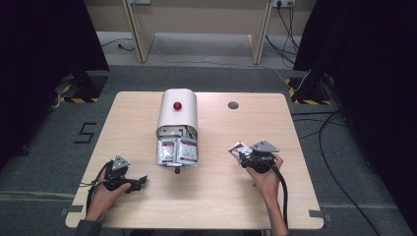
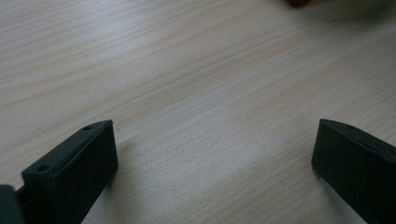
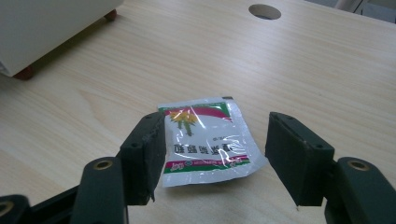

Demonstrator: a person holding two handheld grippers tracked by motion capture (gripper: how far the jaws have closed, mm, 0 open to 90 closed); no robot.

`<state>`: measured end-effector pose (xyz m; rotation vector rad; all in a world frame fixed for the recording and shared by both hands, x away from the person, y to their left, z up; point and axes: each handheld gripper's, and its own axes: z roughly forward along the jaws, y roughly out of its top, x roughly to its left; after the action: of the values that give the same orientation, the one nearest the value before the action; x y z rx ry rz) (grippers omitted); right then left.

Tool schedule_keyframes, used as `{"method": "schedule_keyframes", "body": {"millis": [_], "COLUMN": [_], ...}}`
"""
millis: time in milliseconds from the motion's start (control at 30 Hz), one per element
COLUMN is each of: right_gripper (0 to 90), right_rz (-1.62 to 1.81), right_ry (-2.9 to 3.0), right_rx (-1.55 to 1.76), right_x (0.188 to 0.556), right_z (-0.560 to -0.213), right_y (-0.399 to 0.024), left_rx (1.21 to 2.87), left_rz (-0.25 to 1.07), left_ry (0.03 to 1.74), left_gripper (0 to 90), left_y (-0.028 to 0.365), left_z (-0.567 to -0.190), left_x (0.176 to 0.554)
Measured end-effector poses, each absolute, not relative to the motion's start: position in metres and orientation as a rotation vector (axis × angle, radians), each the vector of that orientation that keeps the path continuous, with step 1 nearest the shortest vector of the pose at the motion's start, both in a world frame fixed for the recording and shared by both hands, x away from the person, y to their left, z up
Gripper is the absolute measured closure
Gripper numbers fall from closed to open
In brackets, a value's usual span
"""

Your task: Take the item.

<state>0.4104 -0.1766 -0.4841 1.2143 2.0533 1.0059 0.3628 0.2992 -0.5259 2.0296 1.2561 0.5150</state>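
With the sachet lying flat between parted right gripper jaws, lift straight clear without snagging; left gripper apart, idle.

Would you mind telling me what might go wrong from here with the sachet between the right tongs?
The right tongs stand open around the sachet, which lies flat on the table; closing now may crumple it or slide over its glossy film. The white box already spills sachets from its open end, so adding another could push some out.
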Motion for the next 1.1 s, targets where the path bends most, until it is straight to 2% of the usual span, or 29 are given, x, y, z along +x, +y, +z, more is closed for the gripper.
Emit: {"method": "schedule_keyframes", "body": {"millis": [333, 1100], "right_gripper": [30.9, 29.7], "right_rz": [1.024, 1.062], "right_ry": [2.071, 2.101], "right_rx": [1.210, 1.182], "right_x": [0.398, 0.374], "right_z": [-0.477, -0.470], "right_y": [-0.174, -0.177], "left_rx": [2.030, 2.029], "left_rz": [0.515, 0.515], "left_ry": [1.256, 1.255], "left_gripper": [0.0, 0.0], "left_y": [0.299, 0.299], "left_z": [-0.526, -0.526], "left_x": [0.363, 0.363]}}
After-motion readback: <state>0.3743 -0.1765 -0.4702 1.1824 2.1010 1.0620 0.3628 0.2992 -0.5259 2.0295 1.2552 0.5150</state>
